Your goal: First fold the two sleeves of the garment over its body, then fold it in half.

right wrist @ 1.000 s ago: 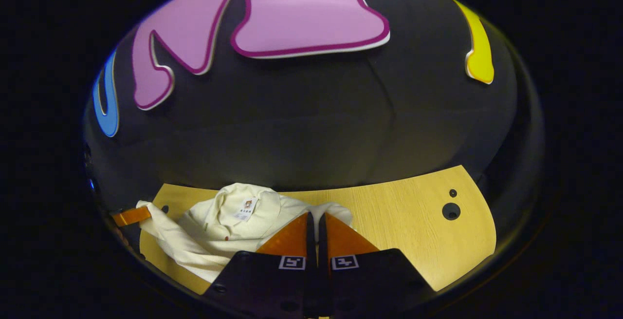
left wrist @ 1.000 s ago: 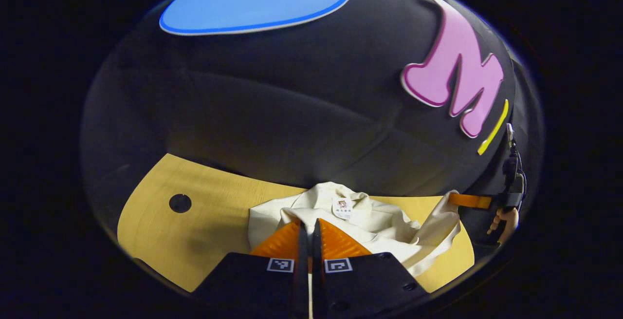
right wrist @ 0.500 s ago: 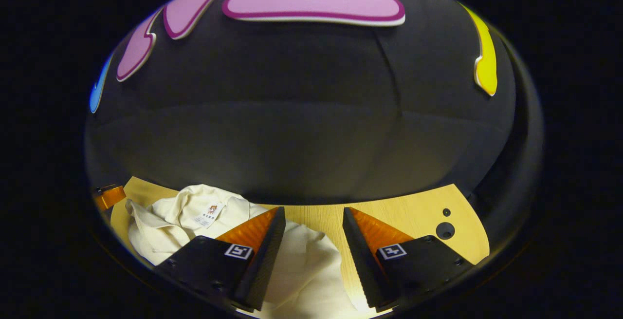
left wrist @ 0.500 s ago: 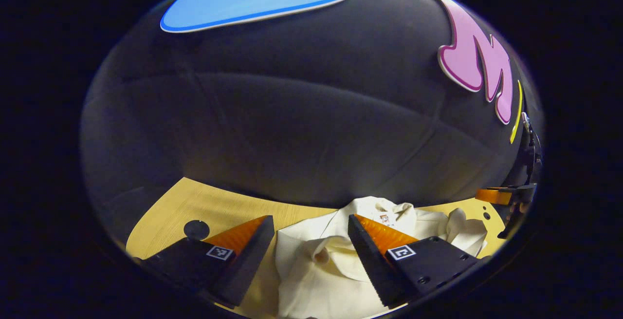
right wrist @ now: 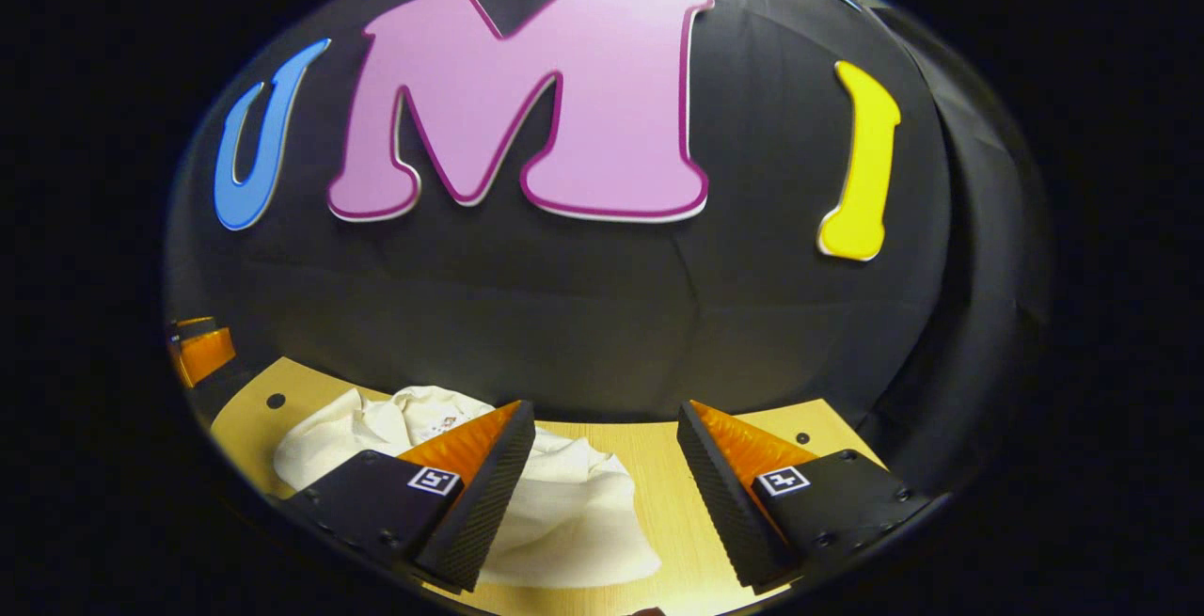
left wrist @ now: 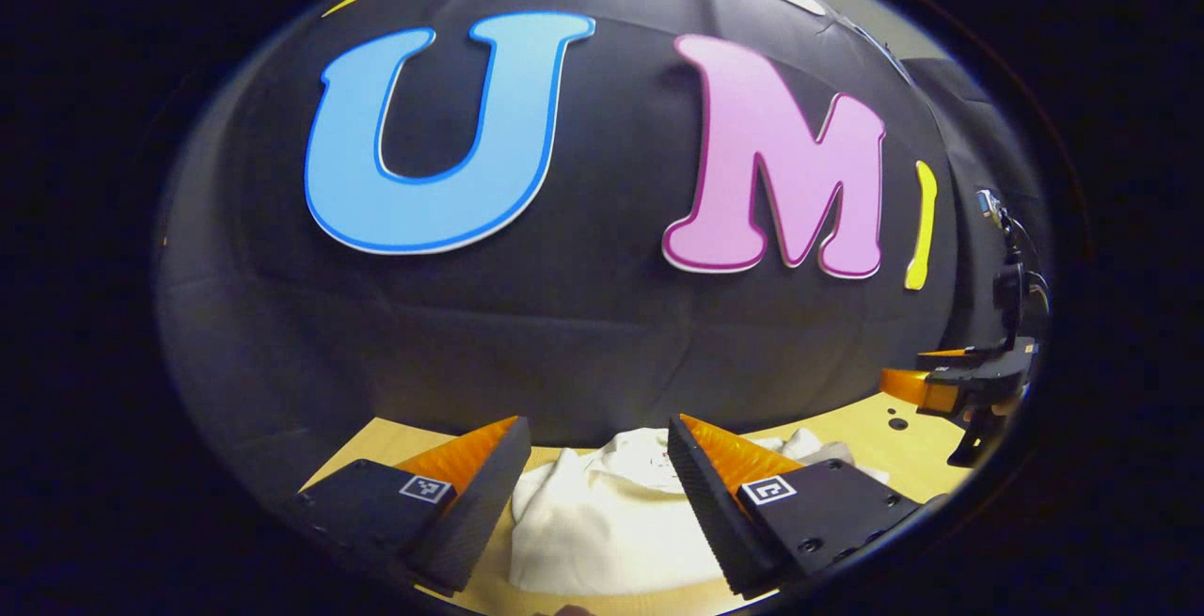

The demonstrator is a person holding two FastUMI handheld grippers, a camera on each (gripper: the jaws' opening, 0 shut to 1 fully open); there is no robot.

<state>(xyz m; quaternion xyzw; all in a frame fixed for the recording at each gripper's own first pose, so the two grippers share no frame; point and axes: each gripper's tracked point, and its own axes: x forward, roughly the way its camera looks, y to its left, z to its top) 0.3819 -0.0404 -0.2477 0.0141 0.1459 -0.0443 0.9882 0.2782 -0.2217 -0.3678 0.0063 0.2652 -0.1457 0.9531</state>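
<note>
Cream garment (left wrist: 602, 527) lies bunched in a soft heap on the wooden worktop (right wrist: 658, 484), close to its far edge by the black booth wall (right wrist: 583, 315); left gripper (left wrist: 597, 470) hangs above it, fingers spread wide, nothing between them; right gripper (right wrist: 607, 480) likewise stands wide apart and holds nothing, the cloth beneath its left finger (right wrist: 470, 494); bare wood lies under the other
</note>
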